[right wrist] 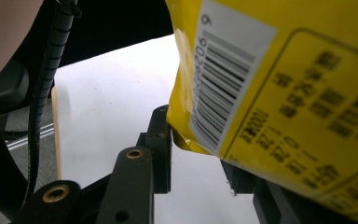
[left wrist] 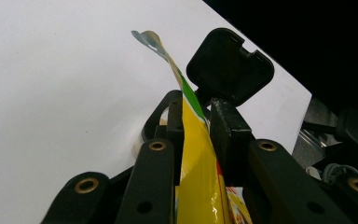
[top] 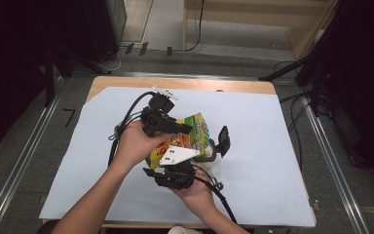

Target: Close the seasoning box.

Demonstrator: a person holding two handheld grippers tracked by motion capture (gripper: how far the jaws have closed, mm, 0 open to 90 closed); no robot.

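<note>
Claws first: left claw (left wrist: 196, 126) is clamped on the top seam of a yellow snack bag (left wrist: 198, 177), pads pinching the thin film from both sides. Right claw (right wrist: 200, 158) grips the bag's lower edge near the barcode, one jaw showing at the left and the other mostly hidden behind the pack. In the high view the snack bag (top: 195, 134) hangs between left claw (top: 182, 127) and right claw (top: 214, 155), lifted just above the white sheet (top: 272, 146) covering the counter (top: 253, 87).

Risks, as I judge them:
- Both grips sit on narrow film edges w/ little purchase; pulling apart could let the seam slide out of one claw & the bag drop.
- Uneven pull could tear the film crooked or burst it, spilling contents on the sheet.
- Right claw's cable (top: 221, 195) trails close; could snag.
</note>
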